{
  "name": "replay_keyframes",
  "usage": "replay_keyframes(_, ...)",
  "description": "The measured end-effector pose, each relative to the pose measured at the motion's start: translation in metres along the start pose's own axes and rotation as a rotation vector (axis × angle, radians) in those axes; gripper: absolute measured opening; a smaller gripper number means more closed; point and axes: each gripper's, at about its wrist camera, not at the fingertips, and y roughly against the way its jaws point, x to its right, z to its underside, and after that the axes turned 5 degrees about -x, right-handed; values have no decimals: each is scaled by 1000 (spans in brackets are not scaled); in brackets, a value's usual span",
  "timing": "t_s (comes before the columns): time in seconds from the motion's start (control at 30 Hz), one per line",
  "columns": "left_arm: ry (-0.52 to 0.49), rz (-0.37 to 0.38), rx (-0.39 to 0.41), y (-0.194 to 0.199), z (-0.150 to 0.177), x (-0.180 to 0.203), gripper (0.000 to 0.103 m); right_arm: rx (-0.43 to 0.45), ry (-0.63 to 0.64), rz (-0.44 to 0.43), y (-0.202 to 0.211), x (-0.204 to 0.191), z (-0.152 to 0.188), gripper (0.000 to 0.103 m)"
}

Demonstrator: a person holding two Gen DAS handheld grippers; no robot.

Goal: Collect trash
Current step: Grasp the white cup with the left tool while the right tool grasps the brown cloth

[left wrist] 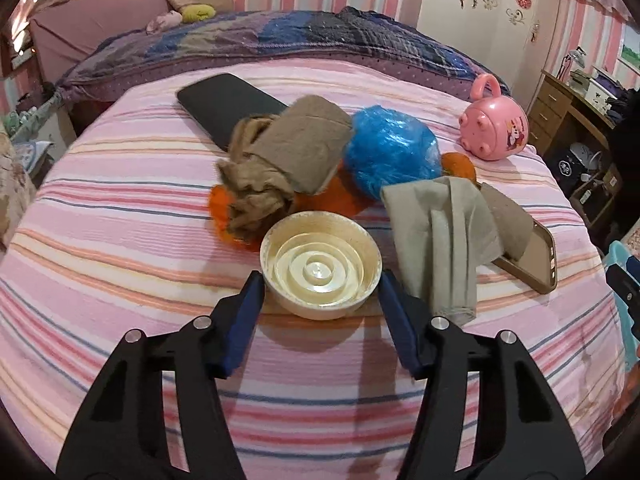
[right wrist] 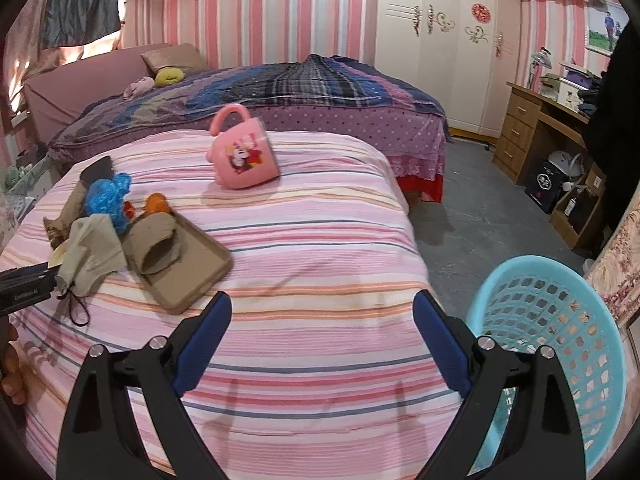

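Observation:
A cream round dish with ringed ridges inside sits on the striped bedspread. My left gripper is shut on it, one blue pad against each side of its rim. Just beyond lie a crumpled blue plastic bag, orange scraps, a rolled brown cloth and a grey cloth. My right gripper hangs open over bare bedspread, nothing between its fingers. A turquoise mesh basket stands beside it on the right.
A black phone lies behind the pile, and a brown phone case to its right. A pink mug lies on its side farther back. Beyond are a second bed, a wardrobe and a wooden desk.

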Motion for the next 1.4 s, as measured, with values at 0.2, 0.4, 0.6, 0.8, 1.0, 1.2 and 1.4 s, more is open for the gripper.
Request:
replay_keyframes(0.2, 0, -42, 24, 20, 8, -24, 58, -7, 9, -83, -5, -29, -6, 90)
replay_keyframes(0.4, 16, -84, 77, 35, 7, -54, 57, -30, 34, -148, -22, -67, -20, 90)
replay_keyframes(0.6, 64, -70, 99, 36, -3, -75, 50, -74, 148, -118, -48, -107, -32, 89)
replay_keyframes(0.8, 46, -64, 90, 37, -4, -77, 54, -139, 196, -152, -67, -125, -41, 73)
replay_keyframes(1.0, 58, -56, 63, 36, 4, -87, 77, -145, 201, -249, -68, -127, -39, 51)
replay_keyframes(1.2, 23, -51, 29, 33, 13, -81, 83, -91, 203, -228, -47, -118, -31, 49)
replay_keyframes(1.4, 22, -67, -10, 20, 14, -79, 83, -68, 202, -172, -15, -97, -22, 49)
